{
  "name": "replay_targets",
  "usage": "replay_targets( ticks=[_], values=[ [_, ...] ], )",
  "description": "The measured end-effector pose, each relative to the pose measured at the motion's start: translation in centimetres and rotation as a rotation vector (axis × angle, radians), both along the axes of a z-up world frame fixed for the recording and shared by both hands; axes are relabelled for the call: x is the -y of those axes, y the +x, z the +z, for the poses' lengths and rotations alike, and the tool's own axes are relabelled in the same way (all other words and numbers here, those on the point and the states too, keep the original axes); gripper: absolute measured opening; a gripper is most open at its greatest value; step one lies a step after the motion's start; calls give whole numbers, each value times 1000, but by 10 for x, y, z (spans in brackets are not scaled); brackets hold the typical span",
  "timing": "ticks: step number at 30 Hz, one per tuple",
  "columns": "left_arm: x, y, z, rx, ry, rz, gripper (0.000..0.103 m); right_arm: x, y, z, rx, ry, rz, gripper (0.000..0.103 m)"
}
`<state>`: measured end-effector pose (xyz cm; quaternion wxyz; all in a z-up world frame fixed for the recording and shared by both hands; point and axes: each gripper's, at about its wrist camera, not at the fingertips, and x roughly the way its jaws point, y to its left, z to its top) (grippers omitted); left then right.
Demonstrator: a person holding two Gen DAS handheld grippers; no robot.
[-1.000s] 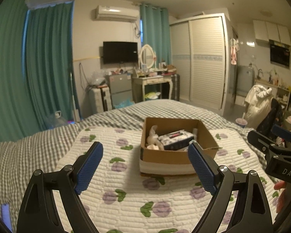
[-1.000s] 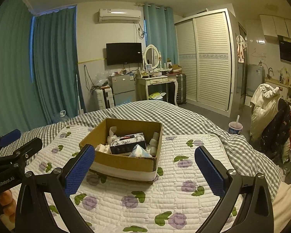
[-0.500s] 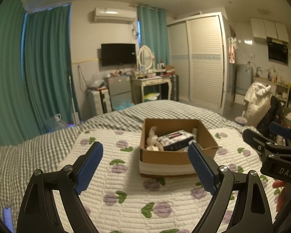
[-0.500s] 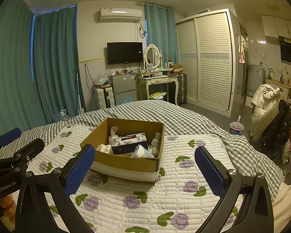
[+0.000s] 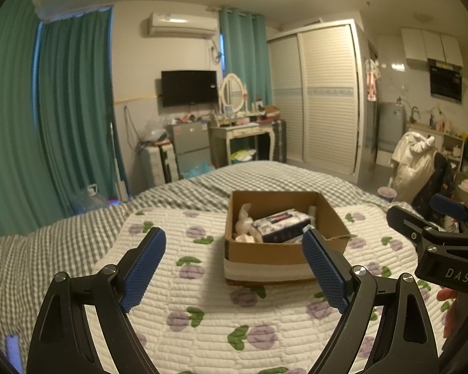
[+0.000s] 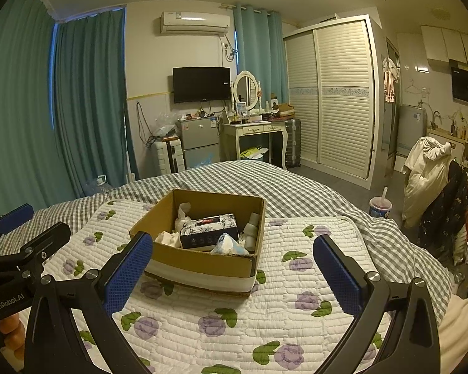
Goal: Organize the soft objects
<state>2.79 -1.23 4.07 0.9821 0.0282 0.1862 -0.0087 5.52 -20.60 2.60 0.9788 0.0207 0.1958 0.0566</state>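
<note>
A cardboard box point(image 5: 274, 252) point(image 6: 202, 261) sits on a white quilt with purple flowers point(image 5: 202, 299) point(image 6: 234, 311) on the bed. In the box lie a dark floral tissue pack point(image 5: 280, 226) point(image 6: 209, 230), white soft items point(image 5: 243, 218) point(image 6: 184, 212) and a blue-white tissue packet point(image 6: 227, 244). My left gripper point(image 5: 234, 268) is open and empty, held above the quilt in front of the box. My right gripper point(image 6: 234, 274) is open and empty, also short of the box. Each gripper shows at the edge of the other's view point(image 5: 436, 237) point(image 6: 21, 249).
A grey checked bedspread point(image 6: 265, 187) covers the bed beyond the quilt. Teal curtains point(image 6: 78, 109), a TV point(image 6: 201, 84), small fridge point(image 6: 199, 140), vanity table point(image 6: 252, 127) and wardrobe point(image 6: 330, 93) stand at the back. A chair with clothes point(image 6: 430, 180) and a drink cup point(image 6: 380, 207) are at right.
Both grippers have risen slightly and the views tilted a little; the box sits a touch lower in frame. Both stay open and empty.
</note>
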Motion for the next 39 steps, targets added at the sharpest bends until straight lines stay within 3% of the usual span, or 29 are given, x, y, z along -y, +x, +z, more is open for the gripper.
replay_targets(
  ticks=[39],
  values=[
    [-3,-1,-2,1,4,-10,90,0,-2,-5,-7,0,-8,103]
  ],
)
